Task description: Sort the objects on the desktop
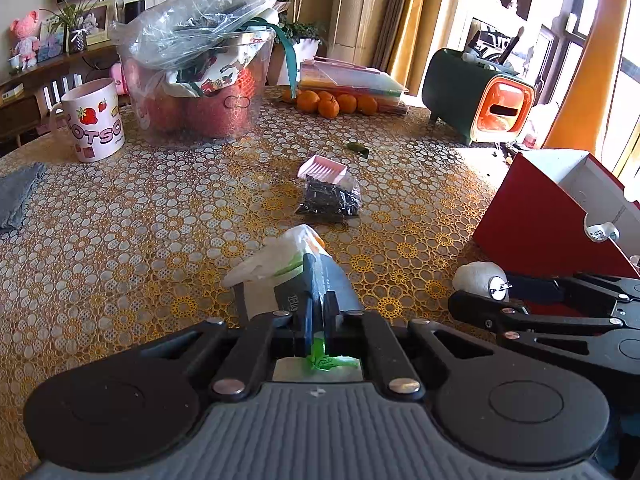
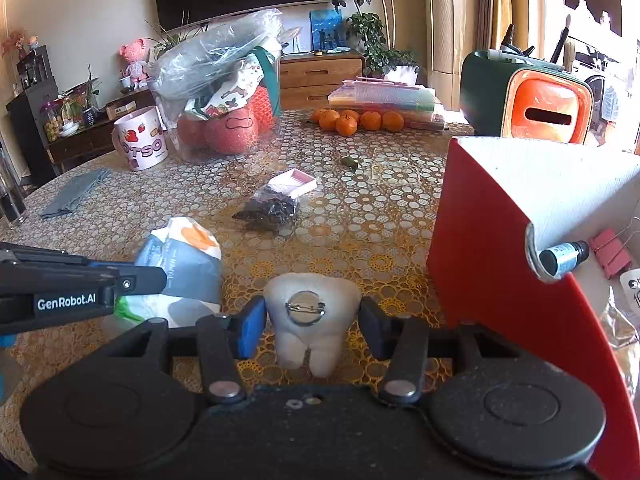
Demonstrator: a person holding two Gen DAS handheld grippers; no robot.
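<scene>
1. The left claw (image 1: 316, 280) is clamped on a white-and-grey packet (image 1: 280, 264), which lies on the tabletop (image 1: 120, 220) in front of the red box (image 1: 548, 216), to its left side.
2. The fingers of the left claw are pressed together on the packet; a green bit of the packet shows behind them.
3. The right claw (image 2: 312, 316) has its fingers apart, one on each side of a white tooth-shaped plush (image 2: 310, 316). No earlier view is given, and I cannot tell if the pads already touch the plush.
4. The plush lies on the tabletop just beside the red box, at its left front corner, with a round metal pin on its upper face.
5. Inside the red box there are a small dark bottle (image 2: 564, 258) and a pink clip (image 2: 610, 252).
6. Farther from the red box, toward the middle of the tabletop, lies a clear bag of dark bits (image 2: 272, 210), and a pink tray (image 2: 294, 180) touches it behind.
7. Beyond these, well apart from the red box, stand a mug (image 2: 140, 142), a clear tub (image 2: 228, 120) of fruit and some oranges (image 2: 356, 120).
</scene>
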